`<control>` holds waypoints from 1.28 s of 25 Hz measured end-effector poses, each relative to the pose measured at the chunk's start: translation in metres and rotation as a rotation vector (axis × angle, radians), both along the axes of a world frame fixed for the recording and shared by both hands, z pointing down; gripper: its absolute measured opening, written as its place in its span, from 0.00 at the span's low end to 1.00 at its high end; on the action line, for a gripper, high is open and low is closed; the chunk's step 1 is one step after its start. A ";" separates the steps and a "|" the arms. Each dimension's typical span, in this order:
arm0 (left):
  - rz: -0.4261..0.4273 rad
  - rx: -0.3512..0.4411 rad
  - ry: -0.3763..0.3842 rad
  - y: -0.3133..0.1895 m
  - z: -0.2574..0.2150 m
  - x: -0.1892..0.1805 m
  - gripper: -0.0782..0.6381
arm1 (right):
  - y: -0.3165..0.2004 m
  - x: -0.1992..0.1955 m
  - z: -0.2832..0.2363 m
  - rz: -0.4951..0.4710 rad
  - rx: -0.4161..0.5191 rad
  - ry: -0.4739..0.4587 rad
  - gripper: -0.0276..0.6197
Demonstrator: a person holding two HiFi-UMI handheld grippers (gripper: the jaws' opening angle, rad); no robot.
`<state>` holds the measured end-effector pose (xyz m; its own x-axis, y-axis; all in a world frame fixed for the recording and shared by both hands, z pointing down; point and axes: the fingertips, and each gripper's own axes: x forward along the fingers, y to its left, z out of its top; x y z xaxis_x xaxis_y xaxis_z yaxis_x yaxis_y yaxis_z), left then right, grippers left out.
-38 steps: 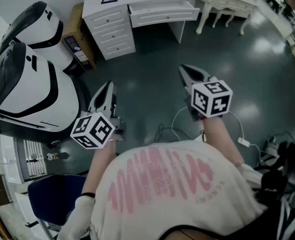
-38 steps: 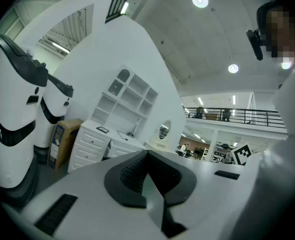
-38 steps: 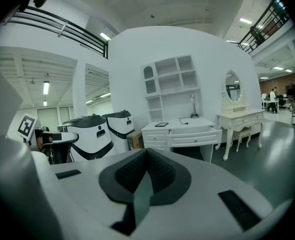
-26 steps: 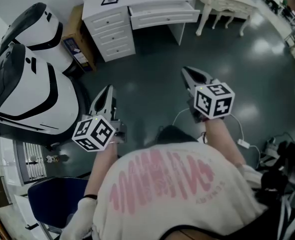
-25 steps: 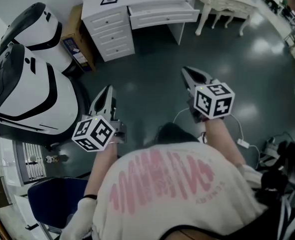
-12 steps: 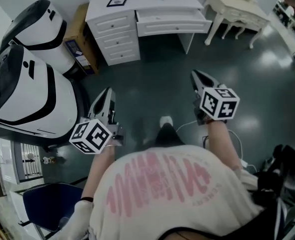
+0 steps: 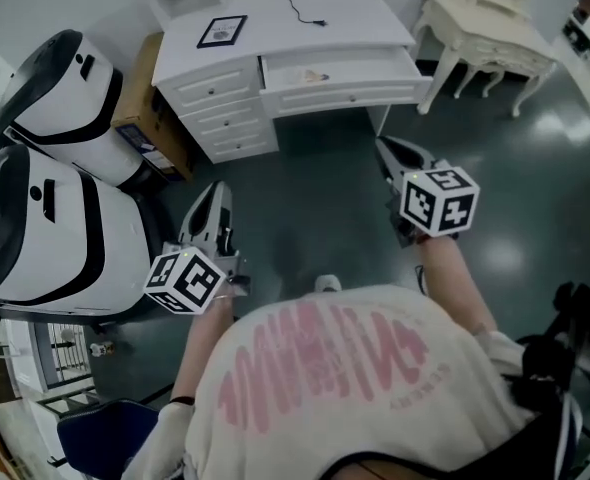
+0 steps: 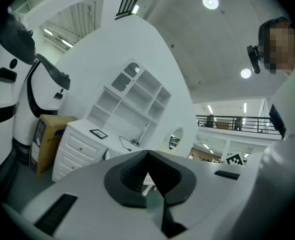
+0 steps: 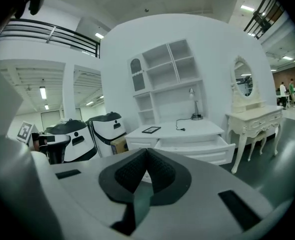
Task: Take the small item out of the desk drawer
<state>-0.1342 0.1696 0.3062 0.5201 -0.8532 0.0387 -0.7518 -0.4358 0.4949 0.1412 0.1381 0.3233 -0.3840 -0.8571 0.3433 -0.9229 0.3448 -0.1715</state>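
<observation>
Two grippers: left gripper and right gripper are held level over the floor; each pair of jaws is pressed together, nothing gripped.
Desk: one white desk is seen well ahead of both.
Drawer: one drawer is pulled open; three shut drawers are stacked beside it.
Small item: one pale small item lies inside the open drawer, its shape too small to be made out.
Hidden: the drawer's inside is screened in both gripper views.

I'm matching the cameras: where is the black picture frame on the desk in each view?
Head view: picture frame upper left.
Left gripper view: picture frame left of centre.
Right gripper view: picture frame near centre.
Shared landmark: the white desk under it.
</observation>
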 end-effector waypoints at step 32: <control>0.119 -0.146 -0.037 -0.338 0.065 0.024 0.15 | -0.322 0.021 0.103 0.067 -0.239 -0.148 0.07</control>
